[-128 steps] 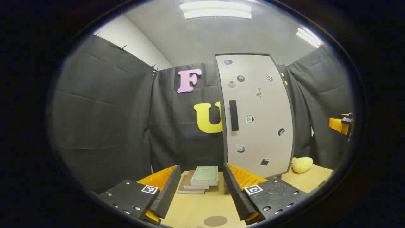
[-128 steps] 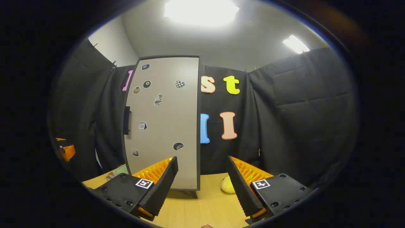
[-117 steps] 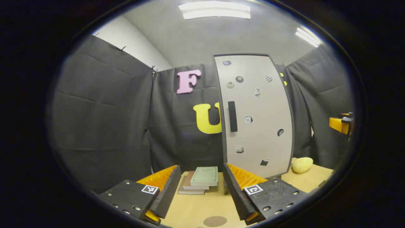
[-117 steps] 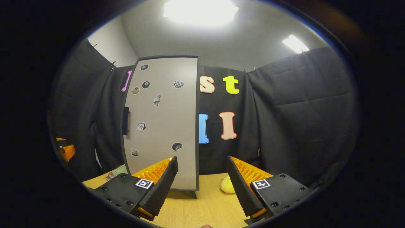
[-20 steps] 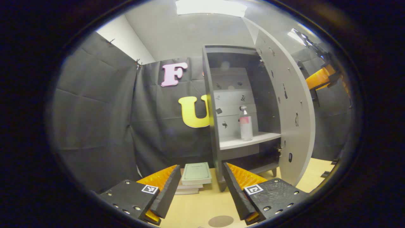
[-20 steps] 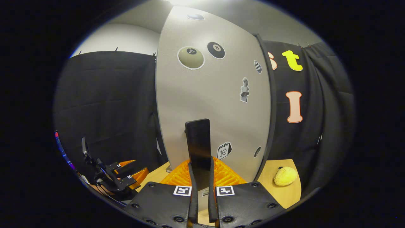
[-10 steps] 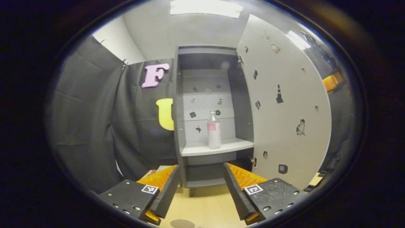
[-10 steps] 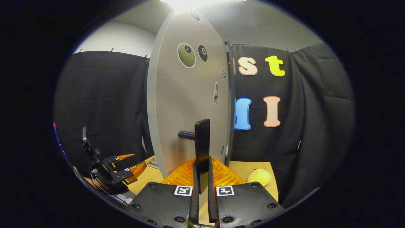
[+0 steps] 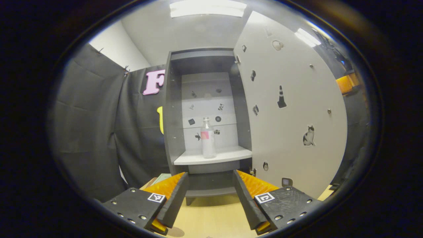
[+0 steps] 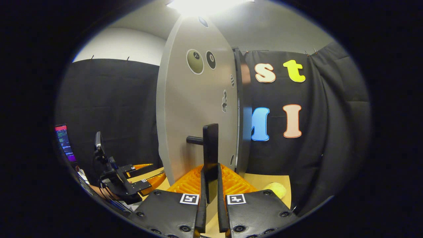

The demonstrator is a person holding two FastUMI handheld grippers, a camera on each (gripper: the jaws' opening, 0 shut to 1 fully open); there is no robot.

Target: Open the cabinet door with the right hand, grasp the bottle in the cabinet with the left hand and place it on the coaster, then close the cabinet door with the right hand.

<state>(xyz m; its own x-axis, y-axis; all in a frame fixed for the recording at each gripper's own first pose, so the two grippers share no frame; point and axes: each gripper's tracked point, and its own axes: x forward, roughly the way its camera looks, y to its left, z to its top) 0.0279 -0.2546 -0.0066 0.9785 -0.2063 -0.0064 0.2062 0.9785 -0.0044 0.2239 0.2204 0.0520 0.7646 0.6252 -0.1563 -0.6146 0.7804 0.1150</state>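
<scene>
The grey cabinet stands open, its door swung wide to the right. A clear bottle with a pink label stands upright on the middle shelf. My left gripper is open, low in front of the cabinet and well short of the bottle. In the right gripper view, my right gripper is shut on the door's black handle, at the outer face of the door. The left gripper also appears at lower left there.
The cabinet stands on a light wooden table. A book peeks out left of the cabinet's foot. A yellow soft toy lies on the table behind the door. A lit screen glows at far left.
The door has swung further open with my right gripper on its handle. My left gripper has turned to face the cabinet's inside, so the bottle now sits nearer the middle of its view.
</scene>
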